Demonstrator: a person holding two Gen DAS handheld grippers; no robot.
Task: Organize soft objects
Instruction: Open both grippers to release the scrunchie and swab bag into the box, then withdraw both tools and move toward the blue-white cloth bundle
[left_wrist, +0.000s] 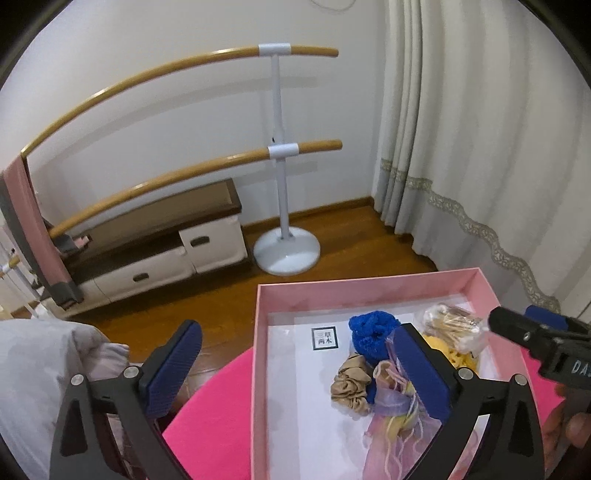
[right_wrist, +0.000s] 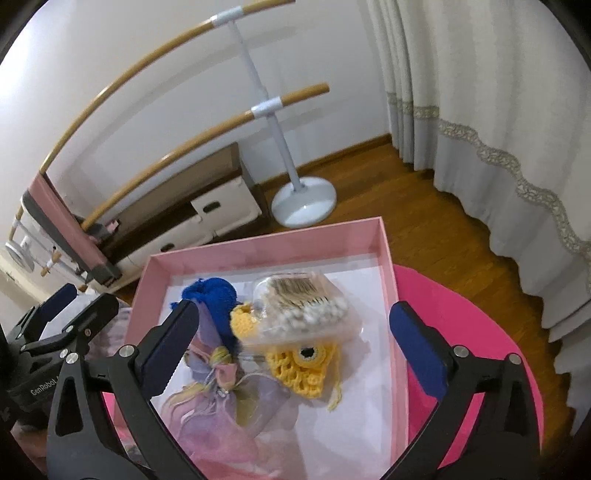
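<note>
An open pink box (left_wrist: 351, 291) (right_wrist: 258, 236) sits on a hot-pink round table (left_wrist: 214, 417) (right_wrist: 461, 314). Inside lie a blue knitted piece (left_wrist: 369, 332) (right_wrist: 218, 295), a tan scrunchie (left_wrist: 351, 387), a pastel organza pouch (left_wrist: 391, 410) (right_wrist: 221, 398), a yellow crochet piece (right_wrist: 303, 365) and a clear bag of cotton swabs (left_wrist: 454, 325) (right_wrist: 299, 306). My left gripper (left_wrist: 295, 373) is open and empty over the box's left wall. My right gripper (right_wrist: 295, 347) is open and empty above the items; it shows at the right in the left wrist view (left_wrist: 535, 339).
A grey-white soft bundle (left_wrist: 55, 362) lies left of the table. A ballet barre stand (left_wrist: 284, 243) (right_wrist: 303, 199), a low cabinet (left_wrist: 166, 243) and a curtain (left_wrist: 480, 147) stand behind on the wood floor.
</note>
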